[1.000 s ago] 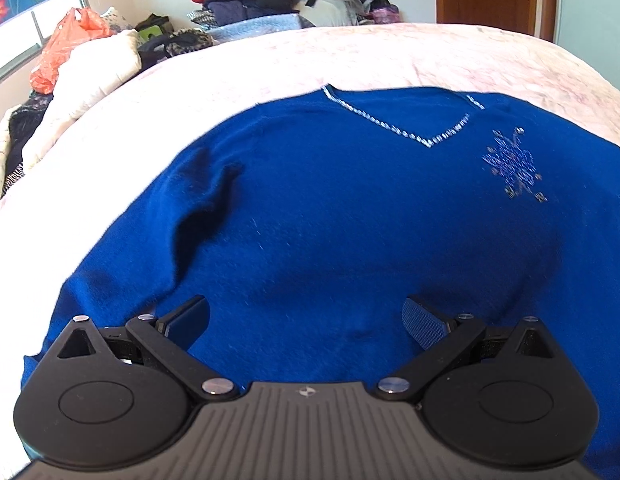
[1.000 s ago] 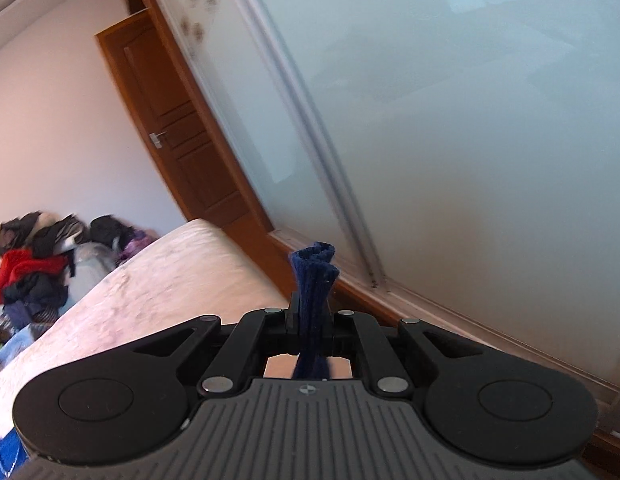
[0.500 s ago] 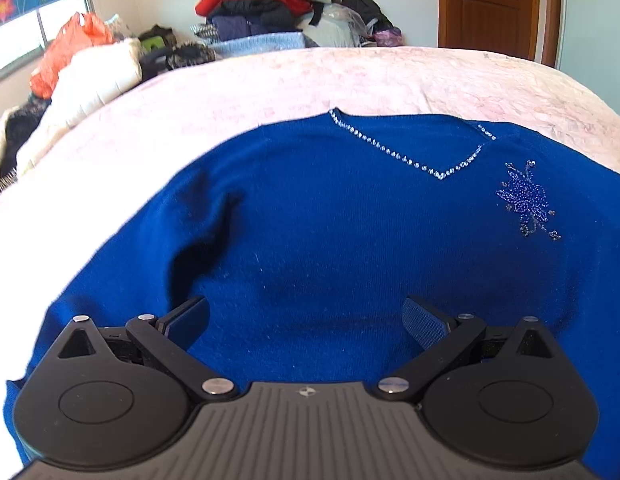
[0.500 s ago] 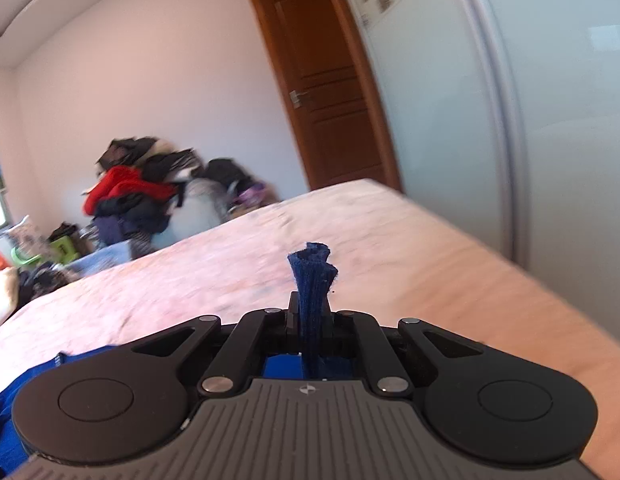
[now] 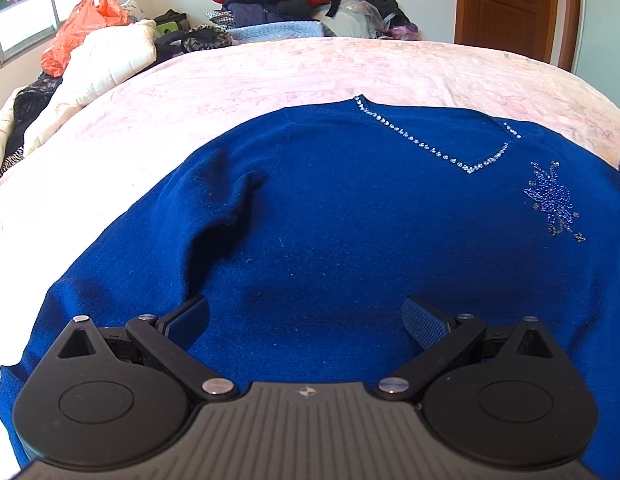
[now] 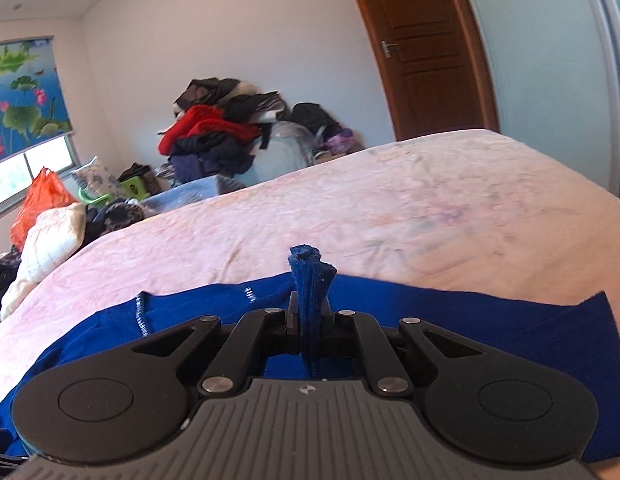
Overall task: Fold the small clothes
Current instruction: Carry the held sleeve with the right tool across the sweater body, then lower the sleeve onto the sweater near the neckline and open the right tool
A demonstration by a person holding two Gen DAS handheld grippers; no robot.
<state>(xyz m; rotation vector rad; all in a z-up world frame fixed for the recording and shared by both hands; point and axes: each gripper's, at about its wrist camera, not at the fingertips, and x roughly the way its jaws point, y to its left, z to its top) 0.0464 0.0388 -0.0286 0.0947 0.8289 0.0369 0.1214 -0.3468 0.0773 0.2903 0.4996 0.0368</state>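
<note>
Blue sweater [image 5: 350, 220] lies flat on the bed [image 5: 270, 68]. Right gripper [image 6: 310, 320] jaws clamp its sleeve; left gripper [image 5: 306, 316] jaws apart. Fold sleeve inward, smoothly.

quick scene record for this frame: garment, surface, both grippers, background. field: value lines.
garment: blue sweater, spread front up, V-neck with a rhinestone trim
surface: bed with pink cover
left gripper: open, over the sweater, holding nothing
right gripper: shut on a bunched fold of the sweater
background: clothes pile, wooden door
</note>
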